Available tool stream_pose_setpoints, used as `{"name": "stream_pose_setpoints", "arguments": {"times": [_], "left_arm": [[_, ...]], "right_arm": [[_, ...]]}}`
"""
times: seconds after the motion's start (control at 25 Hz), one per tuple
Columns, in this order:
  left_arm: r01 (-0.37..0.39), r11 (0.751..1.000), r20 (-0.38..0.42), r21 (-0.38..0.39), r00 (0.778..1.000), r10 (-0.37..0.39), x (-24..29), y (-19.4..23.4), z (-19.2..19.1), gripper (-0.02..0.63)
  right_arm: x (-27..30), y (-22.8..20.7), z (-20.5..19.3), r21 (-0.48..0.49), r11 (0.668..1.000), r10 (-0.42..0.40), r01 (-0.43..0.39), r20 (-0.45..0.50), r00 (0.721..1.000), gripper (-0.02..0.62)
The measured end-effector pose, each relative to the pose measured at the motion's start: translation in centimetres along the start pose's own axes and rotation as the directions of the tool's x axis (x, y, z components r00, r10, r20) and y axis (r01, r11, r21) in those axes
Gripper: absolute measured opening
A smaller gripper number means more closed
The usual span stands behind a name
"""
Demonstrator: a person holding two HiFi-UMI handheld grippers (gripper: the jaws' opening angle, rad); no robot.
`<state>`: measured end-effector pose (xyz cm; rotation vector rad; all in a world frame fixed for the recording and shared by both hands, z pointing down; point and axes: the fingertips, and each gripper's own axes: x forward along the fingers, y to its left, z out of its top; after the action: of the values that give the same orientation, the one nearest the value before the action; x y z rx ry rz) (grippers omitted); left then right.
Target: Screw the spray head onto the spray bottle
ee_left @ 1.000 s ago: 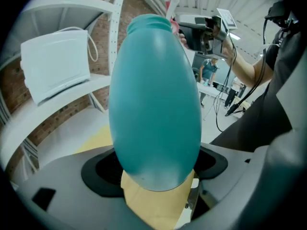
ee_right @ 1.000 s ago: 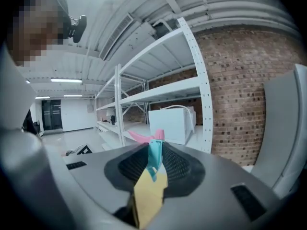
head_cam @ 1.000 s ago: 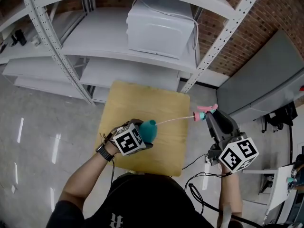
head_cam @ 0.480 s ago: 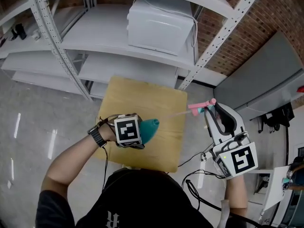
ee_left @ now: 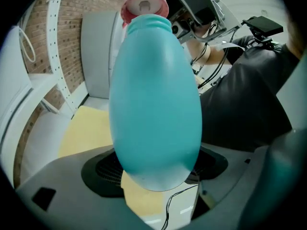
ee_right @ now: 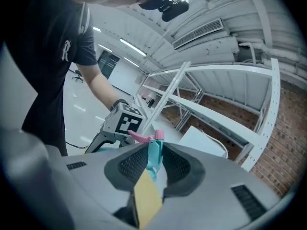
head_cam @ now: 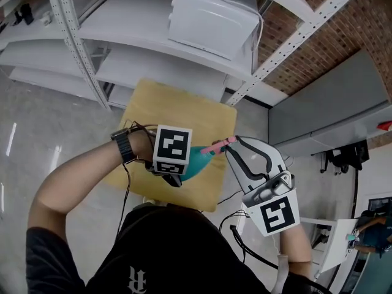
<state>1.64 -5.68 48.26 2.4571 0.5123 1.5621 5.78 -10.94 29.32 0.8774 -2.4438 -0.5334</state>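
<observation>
The task is at the joining stage, and the screwing itself looks not yet done. The left gripper is clamped round the belly of the teal spray bottle and holds it in the air above the wooden table, open neck aimed toward the other hand. The right gripper has its pads pinched on the teal body of the spray head, with the pink trigger jutting out past the jaws. In the left gripper view the head's pink collar sits right at the bottle's mouth and roughly in line with it. Whether it touches the rim or has caught a thread cannot be told (the neck's ridge shows bare below the collar, so I judge it not turned down). What remains, as I read it, is to seat the collar squarely and twist one part against the other until snug. Around them are white metal shelving carrying a white box, a brick wall, a grey panel at the right, and cables trailing by the person's right side. Nothing lies between bottle and head. The likely hindrance is that both parts hang unsupported, so alignment rests on two hands, and the trigger could knock the left gripper's marker cube as it turns.
</observation>
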Motion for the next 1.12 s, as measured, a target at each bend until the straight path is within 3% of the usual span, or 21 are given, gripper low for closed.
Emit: {"name": "stream_pose_setpoints", "arguments": {"times": [0.12, 0.36, 0.52, 0.76, 0.92, 1.12], "left_arm": [[0.028, 0.999, 0.009, 0.021, 1.000, -0.028, -0.1, -0.6, 0.5, 0.420], [0.087, 0.995, 0.034, 0.051, 0.996, -0.088, -0.4, -1.4, 0.5, 0.420], [0.071, 0.996, 0.052, 0.058, 0.996, -0.074, -0.6, -1.2, 1.0, 0.420], [0.038, 0.998, 0.080, 0.052, 0.996, -0.042, -0.4, -0.5, 1.1, 0.420], [0.018, 0.998, 0.114, 0.058, 0.993, -0.024, -0.5, -0.2, 1.4, 0.420], [-0.029, 0.996, 0.148, 0.081, 0.989, 0.017, -0.9, 0.3, 1.9, 0.420]], "right_arm": [[-0.2, 1.4, -0.7, -0.097, 0.992, 0.069, -0.076, -0.076, 0.995, 0.095], [-0.4, 2.3, 0.1, -0.154, 0.980, 0.126, -0.128, -0.025, 0.992, 0.095], [0.1, 2.2, 0.3, -0.202, 0.970, 0.131, -0.137, -0.044, 0.990, 0.095], [0.6, 2.0, 0.1, -0.172, 0.977, 0.107, -0.127, -0.125, 0.986, 0.097], [0.8, 2.1, 0.8, -0.181, 0.973, 0.125, -0.144, -0.109, 0.986, 0.097], [0.0, 1.1, 1.7, -0.075, 0.988, 0.132, -0.136, -0.059, 0.990, 0.097]]}}
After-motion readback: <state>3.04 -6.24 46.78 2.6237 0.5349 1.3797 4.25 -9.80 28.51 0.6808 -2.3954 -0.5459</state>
